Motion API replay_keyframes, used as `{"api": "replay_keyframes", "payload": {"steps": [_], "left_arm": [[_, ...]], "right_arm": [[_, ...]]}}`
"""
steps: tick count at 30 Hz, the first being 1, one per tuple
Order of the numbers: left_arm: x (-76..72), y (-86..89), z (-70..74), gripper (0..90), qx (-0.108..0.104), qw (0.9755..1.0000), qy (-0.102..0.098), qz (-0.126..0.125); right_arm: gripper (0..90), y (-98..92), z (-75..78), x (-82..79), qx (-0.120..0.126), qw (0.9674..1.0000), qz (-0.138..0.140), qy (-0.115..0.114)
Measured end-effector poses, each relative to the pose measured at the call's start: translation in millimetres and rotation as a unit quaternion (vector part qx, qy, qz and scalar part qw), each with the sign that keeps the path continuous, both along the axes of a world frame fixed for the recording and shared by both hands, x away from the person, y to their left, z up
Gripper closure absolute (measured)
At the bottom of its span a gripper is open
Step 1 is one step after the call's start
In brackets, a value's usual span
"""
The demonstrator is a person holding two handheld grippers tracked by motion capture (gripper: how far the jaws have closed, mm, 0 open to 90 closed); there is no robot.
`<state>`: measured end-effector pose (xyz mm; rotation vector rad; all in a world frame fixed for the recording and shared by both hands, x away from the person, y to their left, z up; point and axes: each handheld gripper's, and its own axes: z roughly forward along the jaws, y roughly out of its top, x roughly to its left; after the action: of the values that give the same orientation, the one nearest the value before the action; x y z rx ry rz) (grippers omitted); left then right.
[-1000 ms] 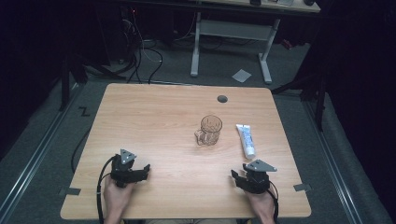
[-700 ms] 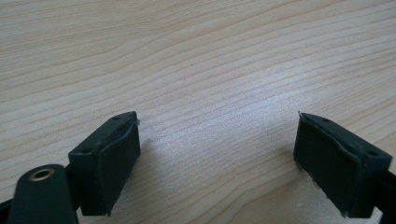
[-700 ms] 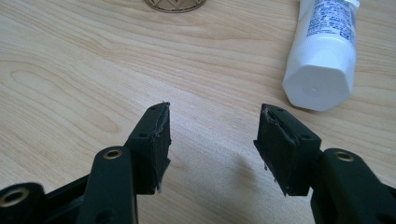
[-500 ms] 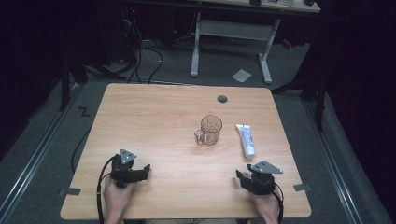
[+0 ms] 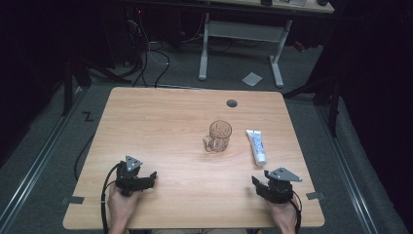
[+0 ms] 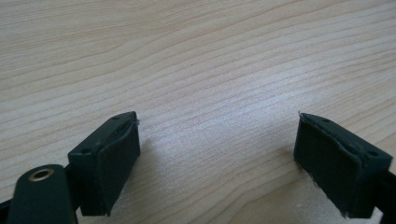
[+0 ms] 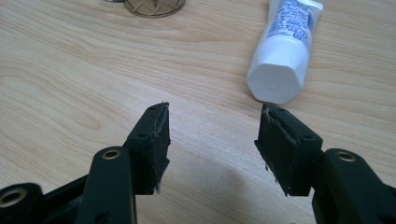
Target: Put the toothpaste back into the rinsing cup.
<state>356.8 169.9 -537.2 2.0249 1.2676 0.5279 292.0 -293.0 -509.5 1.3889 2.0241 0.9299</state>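
A clear glass mug (image 5: pixel 217 136) stands upright right of the table's middle, its handle toward the near left. A white toothpaste tube (image 5: pixel 256 146) lies flat just right of it, cap toward me. My left gripper (image 5: pixel 148 179) rests near the front left of the table; its jaws (image 6: pixel 217 149) are open over bare wood. My right gripper (image 5: pixel 257 184) sits near the front right, open, and points at the tube. In the right gripper view (image 7: pixel 212 135) the tube's white cap (image 7: pixel 275 79) lies just beyond the right jaw and the mug's base (image 7: pixel 154 5) is at the top edge.
The wooden table (image 5: pixel 160 122) has a round grommet hole (image 5: pixel 232 103) near its far edge. Beyond the table, on the dark floor, are a desk frame (image 5: pixel 241 31) and a scrap of paper (image 5: pixel 252 78). A person's hands hold both grippers at the near edge.
My right gripper has shifted slightly to the right along the near edge. The left gripper, mug and tube have not moved.
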Motion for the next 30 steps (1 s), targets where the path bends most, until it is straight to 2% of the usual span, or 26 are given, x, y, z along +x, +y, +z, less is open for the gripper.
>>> {"api": "replay_keyframes", "payload": {"steps": [7,13,21,25,30], "left_arm": [[0.0,-0.1,-0.1,14.6,0.000,1.0000,0.000,0.000],[0.0,-0.1,-0.1,14.6,0.001,1.0000,0.000,0.000],[0.0,-0.1,-0.1,14.6,0.000,1.0000,0.000,-0.001],[0.0,-0.1,-0.1,14.6,0.000,1.0000,0.000,-0.001],[0.0,-0.2,-0.1,14.6,0.000,1.0000,0.000,0.000]], "right_arm": [[43.1,-8.0,4.1,2.6,0.010,0.9999,-0.010,-0.003],[43.0,-10.8,8.3,10.1,0.018,0.9998,-0.008,0.005],[42.0,-13.5,14.2,20.1,0.020,0.9998,-0.002,0.001],[40.8,-16.2,20.3,26.2,0.035,0.9994,0.000,-0.002],[40.2,-18.2,23.9,32.2,0.042,0.9991,-0.004,-0.002]]}}
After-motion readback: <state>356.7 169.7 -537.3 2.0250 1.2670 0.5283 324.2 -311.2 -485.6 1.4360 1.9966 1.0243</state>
